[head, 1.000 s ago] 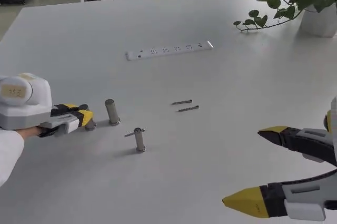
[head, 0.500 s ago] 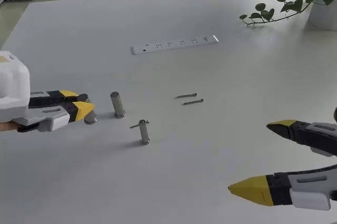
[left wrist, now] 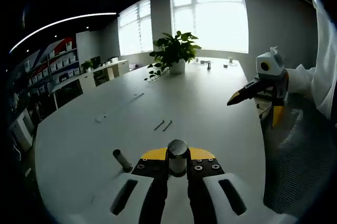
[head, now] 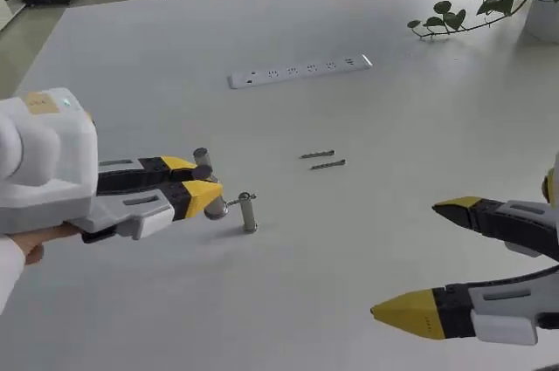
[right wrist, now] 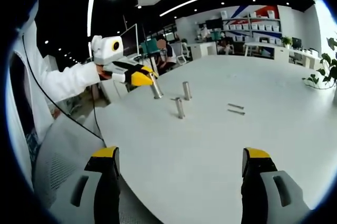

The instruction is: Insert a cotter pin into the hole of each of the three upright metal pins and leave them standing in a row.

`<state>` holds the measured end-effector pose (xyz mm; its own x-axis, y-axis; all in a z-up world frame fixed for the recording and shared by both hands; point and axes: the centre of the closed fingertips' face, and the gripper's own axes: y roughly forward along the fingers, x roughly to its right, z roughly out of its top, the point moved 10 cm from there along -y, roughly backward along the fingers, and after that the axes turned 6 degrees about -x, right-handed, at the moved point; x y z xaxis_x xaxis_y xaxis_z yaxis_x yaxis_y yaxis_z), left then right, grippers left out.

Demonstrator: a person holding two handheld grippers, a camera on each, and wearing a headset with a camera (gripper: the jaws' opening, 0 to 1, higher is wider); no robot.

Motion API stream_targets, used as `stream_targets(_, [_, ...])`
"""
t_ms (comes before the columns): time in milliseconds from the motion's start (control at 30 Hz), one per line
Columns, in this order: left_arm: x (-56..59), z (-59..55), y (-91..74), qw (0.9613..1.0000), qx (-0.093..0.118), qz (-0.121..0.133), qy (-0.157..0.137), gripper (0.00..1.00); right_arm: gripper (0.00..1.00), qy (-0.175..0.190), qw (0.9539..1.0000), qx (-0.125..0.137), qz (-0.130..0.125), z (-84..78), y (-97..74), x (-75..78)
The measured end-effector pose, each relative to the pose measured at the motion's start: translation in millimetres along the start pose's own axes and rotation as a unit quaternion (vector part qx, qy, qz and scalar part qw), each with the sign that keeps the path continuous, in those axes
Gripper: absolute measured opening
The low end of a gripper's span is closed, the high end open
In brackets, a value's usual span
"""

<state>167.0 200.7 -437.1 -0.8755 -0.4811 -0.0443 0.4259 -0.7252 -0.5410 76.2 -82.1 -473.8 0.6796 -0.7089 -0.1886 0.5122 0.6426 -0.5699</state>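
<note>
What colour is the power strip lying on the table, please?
The power strip is white; it shows best in the head view.

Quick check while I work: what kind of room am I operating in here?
Probably an open-plan office or lab: a long white table carries a power strip and a potted plant, and shelving lines the far wall.

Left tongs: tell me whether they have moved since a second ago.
Yes. Shut on a metal pin, the left tongs have moved right, past the bare upright pin, to just beside the pin with the cotter pin.
</note>
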Motion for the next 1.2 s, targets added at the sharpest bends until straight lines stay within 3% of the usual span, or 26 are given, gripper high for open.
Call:
stream_targets(233, [25.5,-3.3,20.8,0.9995,-0.015,-0.027,0.008,0.1,0.95,0.003,0.9999,0.015,0.004,1.0,-4.4,-0.5])
stream_targets(400, [39.7,-10.8,29.7,0.9988,-0.018,-0.046,-0.009,0.1,0.95,0.0,0.9999,0.009,0.009,-1.6,-3.5,-1.1])
stream_targets(500, [48.9,-12.9,34.8,0.9987,-0.023,-0.046,-0.004,0.1,0.95,-0.002,0.9999,0.006,0.015,-2.6,-3.4,-1.8])
stream_targets(1033, [64.4,-35.6,60.0,0.9965,-0.067,-0.049,0.011,0.1,0.94,-0.005,0.9989,-0.001,0.046,-5.8,-1.0,-4.2])
stream_targets(1200, [64.1,-40.7,65.0,0.9971,-0.065,-0.039,-0.002,0.1,0.94,0.002,0.9986,-0.003,0.052,-11.1,1.5,-4.0])
